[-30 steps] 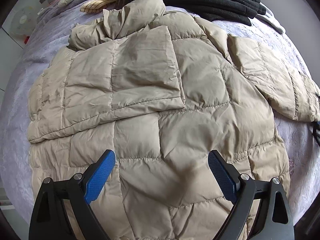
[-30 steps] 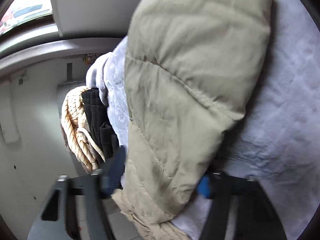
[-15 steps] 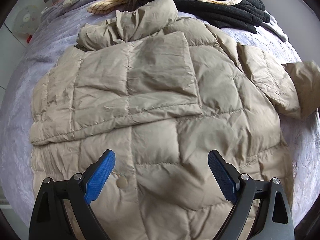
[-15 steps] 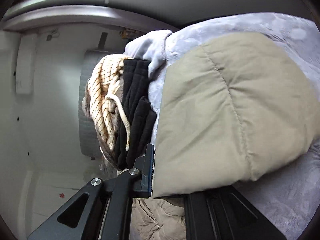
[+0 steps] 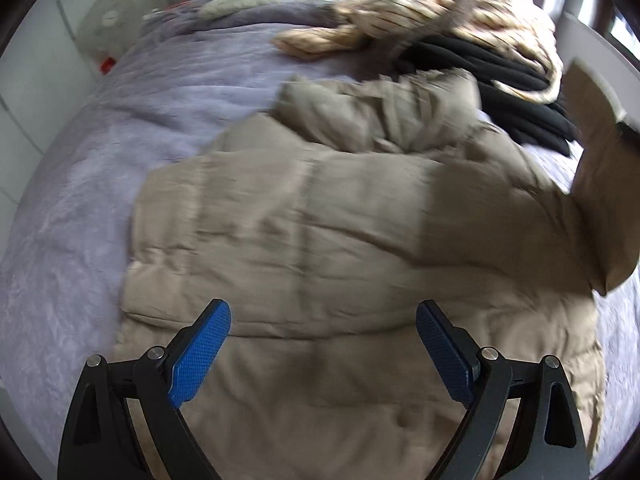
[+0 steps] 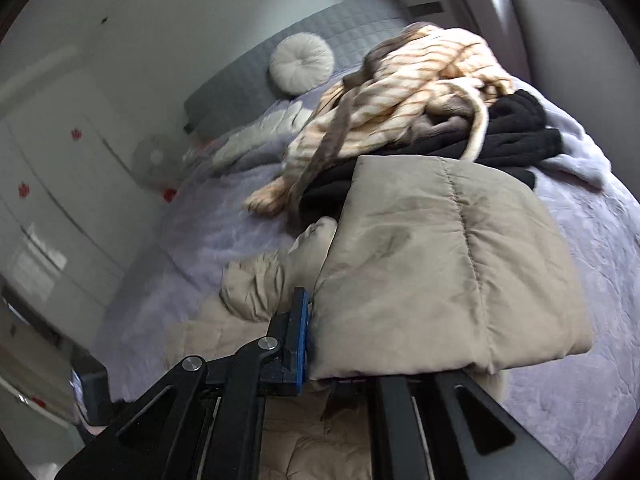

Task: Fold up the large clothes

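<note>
sleeve: the beige jacket [image 5: 320,240] lies flat on the bed [image 5: 100,200]; its sleeve [image 6: 440,272] is lifted, at right edge of left view.
right gripper [image 6: 320,344]: clamped on sleeve cuff.
left gripper [image 5: 322,356]: wide apart, empty, over the hem.
fold direction: sleeve goes leftward across the body.

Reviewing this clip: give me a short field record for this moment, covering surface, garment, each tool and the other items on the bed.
surface: bed with lilac cover
garment: beige puffer jacket, spread flat, one sleeve folded across the body
right tool: shut on the other jacket sleeve, held lifted off the bed
left tool: open, above the jacket hem, holding nothing
other clothes: striped cream garment piled on black garment, beyond the collar
pillow: round white cushion at the grey headboard
</note>
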`<state>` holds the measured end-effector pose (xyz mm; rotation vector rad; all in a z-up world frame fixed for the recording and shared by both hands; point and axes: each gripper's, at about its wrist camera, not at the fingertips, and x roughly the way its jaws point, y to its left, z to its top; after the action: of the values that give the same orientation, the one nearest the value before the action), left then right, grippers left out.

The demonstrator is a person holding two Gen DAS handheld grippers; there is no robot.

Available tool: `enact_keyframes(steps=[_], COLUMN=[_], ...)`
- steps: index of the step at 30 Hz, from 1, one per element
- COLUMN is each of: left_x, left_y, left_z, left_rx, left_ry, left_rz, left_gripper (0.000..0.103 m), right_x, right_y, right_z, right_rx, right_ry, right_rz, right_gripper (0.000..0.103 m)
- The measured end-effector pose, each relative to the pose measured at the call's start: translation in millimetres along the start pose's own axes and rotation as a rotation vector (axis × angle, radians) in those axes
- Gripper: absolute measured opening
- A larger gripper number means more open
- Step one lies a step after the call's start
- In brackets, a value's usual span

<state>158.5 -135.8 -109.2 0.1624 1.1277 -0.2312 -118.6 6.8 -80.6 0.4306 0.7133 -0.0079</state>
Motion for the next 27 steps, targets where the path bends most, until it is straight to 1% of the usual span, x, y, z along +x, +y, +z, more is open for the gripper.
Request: enact_keyframes(steps=[2, 5, 8, 10, 11, 12, 13, 14, 15, 16, 18, 20, 21, 22, 23, 24, 25, 26, 27], left_x=[3.4, 10.9, 20.7, 28.4, 31.1, 33.2, 35.6, 36.7, 37.9, 41.1, 42.5, 45.4, 46.4, 48.0, 48.7, 51.2, 54.3, 55.3, 55.3], left_y=[16.0, 34.3, 39.8, 41.4, 41.9, 41.4, 41.3, 40.5, 40.6, 42.1, 44.0, 48.2, 50.0, 53.4, 55.6, 59.1, 65.4, 70.2, 74.7], left_z=[1.2, 2.8, 1.4, 2.7, 3.7, 4.8, 5.9, 6.0, 5.7, 7.0, 7.1, 9.1, 10.7, 12.9, 13.9, 14.9, 16.3, 17.1, 17.6], left_rx=[-0.013, -0.028, -0.039, -0.046, -0.051, -0.056, -0.061, -0.064, -0.066, -0.07, -0.082, -0.097, -0.104, -0.117, -0.128, -0.143, -0.17, -0.19, -0.207], left_ry=[0.001, 0.0, 0.009, 0.021, 0.024, 0.025, 0.026, 0.026, 0.028, 0.032, 0.035, 0.033, 0.03, 0.023, 0.024, 0.032, 0.042, 0.043, 0.041], left_rz=[0.011, 0.016, 0.005, -0.013, -0.024, -0.033, -0.043, -0.05, -0.056, -0.066, -0.089, -0.132, -0.155, -0.195, -0.228, -0.264, -0.315, -0.35, -0.385], left_gripper=[0.095, 0.095, 0.095, 0.095, 0.095, 0.095, 0.095, 0.095, 0.095, 0.095, 0.095, 0.095, 0.095, 0.095, 0.095, 0.095, 0.095, 0.095, 0.095], right_x=[37.3, 84.2, 108.9, 110.7, 106.5, 98.8, 88.4, 77.2, 65.6, 54.7, 44.6, 43.7, 46.0, 47.7, 49.6, 52.5, 55.0, 58.2, 59.7], right_y=[18.8, 20.0, 8.5, 0.8, -3.6, -8.6, -15.9, -20.9, -31.4, -45.6, -71.8, -104.4, -114.6, -130.4, -135.6, -139.9, -143.1, -140.4, -132.3], right_z=[-15.7, -46.5, -71.4, -76.0, -74.5, -73.6, -71.4, -69.8, -67.6, -66.1, -64.3, -62.5, -60.7, -59.8, -59.9, -58.5, -56.3, -52.7, -48.1], right_rx=[-0.057, -0.071, -0.033, 0.018, 0.041, 0.064, 0.089, 0.113, 0.148, 0.201, 0.315, 0.438, 0.483, 0.547, 0.58, 0.604, 0.611, 0.6, 0.56], right_ry=[0.07, 0.189, 0.283, 0.312, 0.317, 0.315, 0.304, 0.279, 0.241, 0.208, 0.186, 0.164, 0.155, 0.144, 0.139, 0.133, 0.132, 0.132, 0.127], right_rz=[-0.026, -0.062, -0.081, -0.069, -0.055, -0.037, -0.02, -0.013, 0.0, 0.017, 0.031, 0.029, 0.031, 0.048, 0.068, 0.085, 0.098, 0.113, 0.117], right_gripper=[0.009, 0.009, 0.01, 0.011, 0.019, 0.035, 0.047, 0.073, 0.078, 0.078, 0.078, 0.077, 0.069, 0.063, 0.049, 0.029, 0.021, 0.013, 0.013])
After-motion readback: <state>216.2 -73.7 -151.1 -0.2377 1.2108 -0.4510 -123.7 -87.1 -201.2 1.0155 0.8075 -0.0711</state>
